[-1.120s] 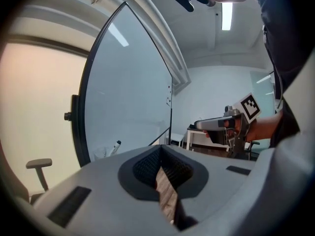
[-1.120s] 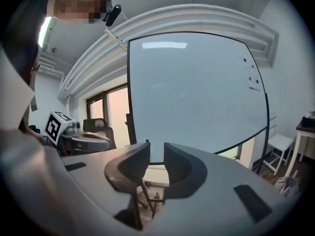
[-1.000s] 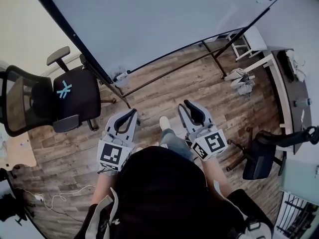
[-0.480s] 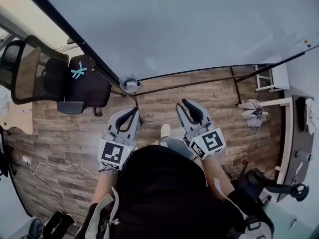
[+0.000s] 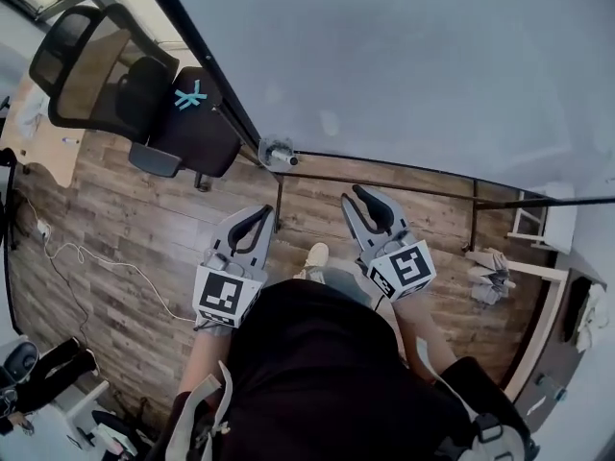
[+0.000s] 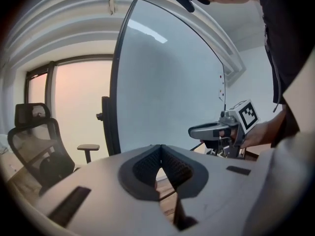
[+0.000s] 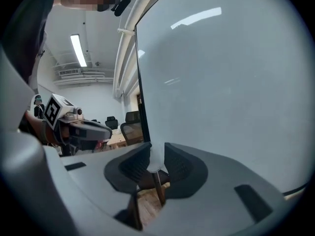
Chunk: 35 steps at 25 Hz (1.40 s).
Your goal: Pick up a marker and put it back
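Note:
No marker shows in any view. A large whiteboard (image 5: pixel 413 65) on a black stand fills the upper part of the head view, and it stands close ahead in both gripper views. My left gripper (image 5: pixel 259 214) is held low in front of the person, its pads touching at the tips with nothing between them (image 6: pixel 160 149). My right gripper (image 5: pixel 357 193) is level with it on the right. Its pads (image 7: pixel 156 149) stand a narrow gap apart and hold nothing. Each gripper appears in the other's view, the right (image 6: pixel 216 129) and the left (image 7: pixel 83 129).
A black office chair (image 5: pixel 144 94) stands at the upper left beside the whiteboard's edge. The stand's foot bars (image 5: pixel 384 176) run across the wooden floor just ahead of the grippers. A white cable (image 5: pixel 86 257) lies on the floor at left. White stools (image 5: pixel 538 229) are at right.
The head view has swung: the whiteboard now covers more of the picture, and the chair has shifted from the left edge up toward the top-left corner. Both grippers keep the same pose.

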Each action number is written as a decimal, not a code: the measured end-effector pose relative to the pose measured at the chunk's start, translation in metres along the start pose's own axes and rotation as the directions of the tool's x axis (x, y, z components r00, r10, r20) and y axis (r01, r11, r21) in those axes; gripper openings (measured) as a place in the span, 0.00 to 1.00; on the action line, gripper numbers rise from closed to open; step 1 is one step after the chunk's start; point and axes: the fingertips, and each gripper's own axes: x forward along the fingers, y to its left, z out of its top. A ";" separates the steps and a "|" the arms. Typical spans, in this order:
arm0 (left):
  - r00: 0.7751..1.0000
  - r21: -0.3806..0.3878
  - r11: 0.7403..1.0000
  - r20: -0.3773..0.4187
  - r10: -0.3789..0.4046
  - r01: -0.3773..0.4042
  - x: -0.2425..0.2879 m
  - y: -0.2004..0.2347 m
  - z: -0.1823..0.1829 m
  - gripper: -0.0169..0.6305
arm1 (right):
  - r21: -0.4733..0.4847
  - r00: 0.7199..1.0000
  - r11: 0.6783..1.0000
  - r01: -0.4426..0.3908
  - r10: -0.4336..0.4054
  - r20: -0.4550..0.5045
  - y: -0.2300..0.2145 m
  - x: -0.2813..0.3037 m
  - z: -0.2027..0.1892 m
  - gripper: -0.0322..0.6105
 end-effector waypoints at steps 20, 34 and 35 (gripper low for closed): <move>0.985 -0.074 0.982 -0.007 0.172 -0.172 -0.070 0.073 -0.026 0.04 | -0.044 0.990 0.992 -0.114 0.110 -0.089 0.041 0.084 -0.016 0.21; 0.979 -0.098 0.974 -0.053 0.199 -0.203 -0.092 0.090 -0.047 0.04 | -0.012 0.989 0.996 -0.086 0.084 -0.119 0.036 0.124 -0.032 0.23; 0.977 -0.102 0.973 -0.057 0.203 -0.208 -0.093 0.091 -0.048 0.04 | -0.012 0.989 0.996 -0.087 0.085 -0.120 0.036 0.126 -0.033 0.23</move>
